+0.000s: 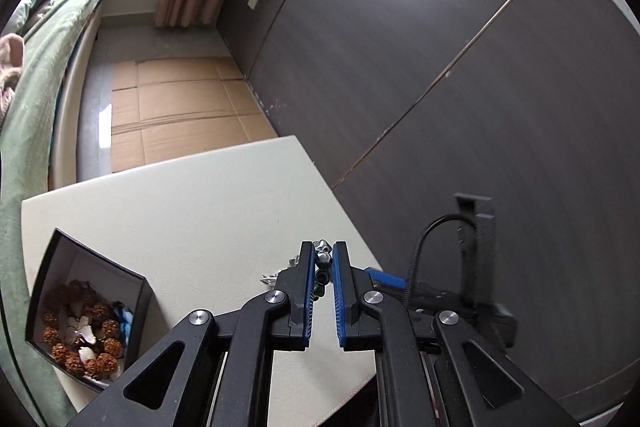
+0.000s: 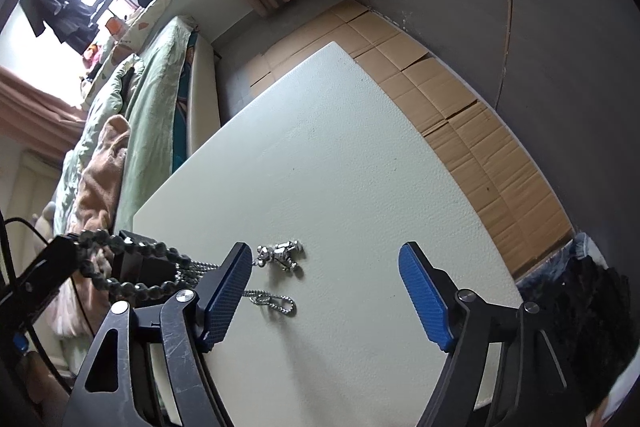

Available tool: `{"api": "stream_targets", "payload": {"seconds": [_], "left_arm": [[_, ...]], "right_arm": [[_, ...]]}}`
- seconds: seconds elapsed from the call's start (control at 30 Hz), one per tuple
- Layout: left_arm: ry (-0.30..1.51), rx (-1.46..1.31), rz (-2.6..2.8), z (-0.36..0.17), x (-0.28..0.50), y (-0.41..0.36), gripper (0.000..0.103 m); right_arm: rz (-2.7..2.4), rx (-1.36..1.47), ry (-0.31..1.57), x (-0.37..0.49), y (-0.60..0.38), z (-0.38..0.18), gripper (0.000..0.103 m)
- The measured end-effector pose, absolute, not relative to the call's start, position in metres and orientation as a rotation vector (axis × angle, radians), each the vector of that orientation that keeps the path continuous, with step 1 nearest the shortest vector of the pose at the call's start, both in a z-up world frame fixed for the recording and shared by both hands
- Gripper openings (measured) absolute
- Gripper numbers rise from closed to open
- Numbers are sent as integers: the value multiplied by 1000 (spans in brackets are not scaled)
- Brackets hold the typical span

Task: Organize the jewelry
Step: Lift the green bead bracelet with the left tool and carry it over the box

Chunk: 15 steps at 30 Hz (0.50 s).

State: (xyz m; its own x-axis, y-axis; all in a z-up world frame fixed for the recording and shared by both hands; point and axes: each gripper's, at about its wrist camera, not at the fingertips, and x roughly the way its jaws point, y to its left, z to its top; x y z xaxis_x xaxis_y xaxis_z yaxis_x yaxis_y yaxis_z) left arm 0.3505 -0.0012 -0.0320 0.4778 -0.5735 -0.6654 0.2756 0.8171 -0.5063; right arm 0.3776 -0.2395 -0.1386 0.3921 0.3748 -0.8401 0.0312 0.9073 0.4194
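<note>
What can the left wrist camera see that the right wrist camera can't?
Only the left wrist view looks inside the black box, where a brown bead bracelet lies. Only the right wrist view shows the silver bear pendant with its chain on the table, and the wide-open right gripper. Both show the white table and the dark bead strand pinched in the left gripper.

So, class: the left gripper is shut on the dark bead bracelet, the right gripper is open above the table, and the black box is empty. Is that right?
Not quite. The black box is not empty: the left wrist view shows brown bead jewelry in it. The rest stands: the left gripper is shut on the dark bead bracelet, and the right gripper is open above the table.
</note>
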Motion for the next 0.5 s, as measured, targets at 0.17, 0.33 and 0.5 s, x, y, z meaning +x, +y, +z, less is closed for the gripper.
{"api": "stream_targets", "payload": {"seconds": [0.17,0.33,0.5], "left_arm": [[902,-376,-518,-21,346,16,8],[868,-410,-522,-9,344,30,8],[837,-439,-524,2,341,42,8]], "right_arm": [[297,368,1170,375,-218,-139,71],[373,300,1179,370,-190,-138,71],[474,253,1200,363,-155,-139,71]]}}
